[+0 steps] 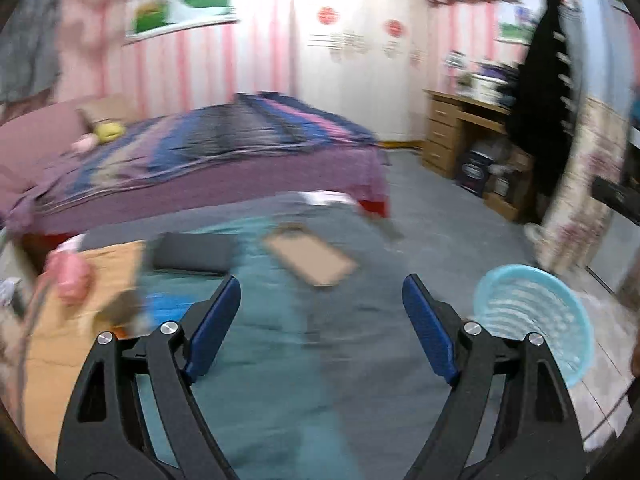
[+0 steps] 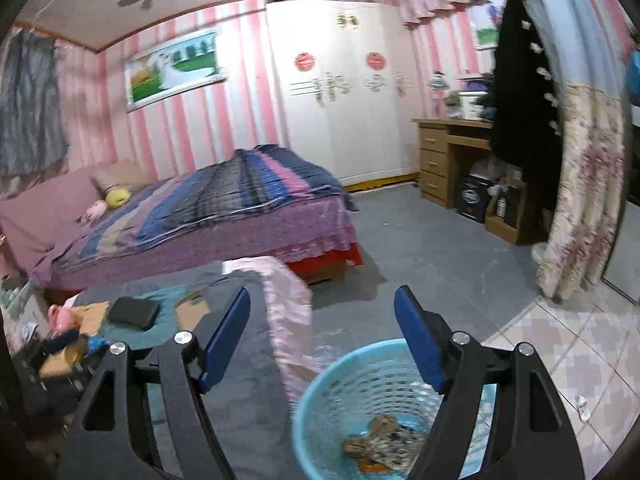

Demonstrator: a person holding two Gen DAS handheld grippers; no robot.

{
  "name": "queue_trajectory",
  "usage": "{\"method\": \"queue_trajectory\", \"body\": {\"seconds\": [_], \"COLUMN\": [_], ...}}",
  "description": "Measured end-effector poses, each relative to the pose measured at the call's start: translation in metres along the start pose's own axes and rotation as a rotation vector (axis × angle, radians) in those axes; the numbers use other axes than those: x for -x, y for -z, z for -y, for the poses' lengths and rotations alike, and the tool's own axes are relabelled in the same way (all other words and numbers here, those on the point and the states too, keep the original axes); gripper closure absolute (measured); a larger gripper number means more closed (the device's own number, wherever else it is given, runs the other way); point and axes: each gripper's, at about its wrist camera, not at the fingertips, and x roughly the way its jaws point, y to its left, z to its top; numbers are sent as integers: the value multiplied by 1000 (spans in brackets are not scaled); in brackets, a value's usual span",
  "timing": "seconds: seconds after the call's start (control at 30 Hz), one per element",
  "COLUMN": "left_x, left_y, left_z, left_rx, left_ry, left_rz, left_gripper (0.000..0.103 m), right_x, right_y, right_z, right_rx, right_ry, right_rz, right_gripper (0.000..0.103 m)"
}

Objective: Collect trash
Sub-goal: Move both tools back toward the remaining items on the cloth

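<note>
Trash [image 2: 384,442] lies at the bottom of a light blue mesh basket [image 2: 320,396], just below and between the fingers of the right claw [image 2: 322,338]: crumpled brownish and patterned scraps with an orange bit beside them. The right claw stands wide open with nothing between its blue pads [image 2: 418,344], and its right finger crosses in front of the basket's far rim. To the left of this claw a counter [image 2: 240,408] under a grey-teal cloth carries a pink cloth [image 2: 288,312] that hangs over its edge toward the basket. Further left on it sit a black case [image 2: 134,312], a pink toy-like item [image 2: 60,318] and a clutter of small things too blurred to name.

In the left wrist view the left claw [image 1: 322,322] is also spread wide and empty, its pads [image 1: 214,326] apart over the teal cloth of the counter [image 1: 272,380]. This view is smeared by motion. Ahead of the claw, between its fingertips and slightly beyond, lies a flat piece of brown cardboard [image 1: 310,258]. Ahead and to its left rests the black case [image 1: 192,252], with a pink blurred object [image 1: 70,276] at the far left. The blue basket [image 1: 532,320] shows just to the right of the right finger, off the counter's edge.

Beyond both claws are a bed [image 2: 200,216] with a striped cover, a white wardrobe [image 2: 340,92] and a wooden desk [image 2: 444,156].
</note>
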Motion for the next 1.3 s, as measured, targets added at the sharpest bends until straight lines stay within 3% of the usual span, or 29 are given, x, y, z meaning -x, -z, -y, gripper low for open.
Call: {"method": "queue_trajectory", "body": {"seconds": [0.23,0.4,0.57,0.77,1.1,1.3], "left_x": [15,19,36,47,38,24], "left_y": [13,29,35,38,43,47], "left_z": [-103,-149,-188,-215,-257,-261], "left_rx": [130,171,229,260,340,331], "left_ry": [-150,-192,-243,-261,-309,-327], "left_rz": [26,20,43,62,60,37], "left_gripper": [17,17,16,14,14,13], "right_x": [-2,-8,-28,-29,-37,-64], "right_y": [13,31,55,66,40,68], "right_z": [-68,-122,-170,-211,-267,-277], "right_rx": [64,76,41,125,267,311], "right_ry": [-131,-192,-311,-337,-362,-403], "right_rz": [42,60,-18,-29,-5,-34], "right_gripper": [25,21,20,20,18,18]}}
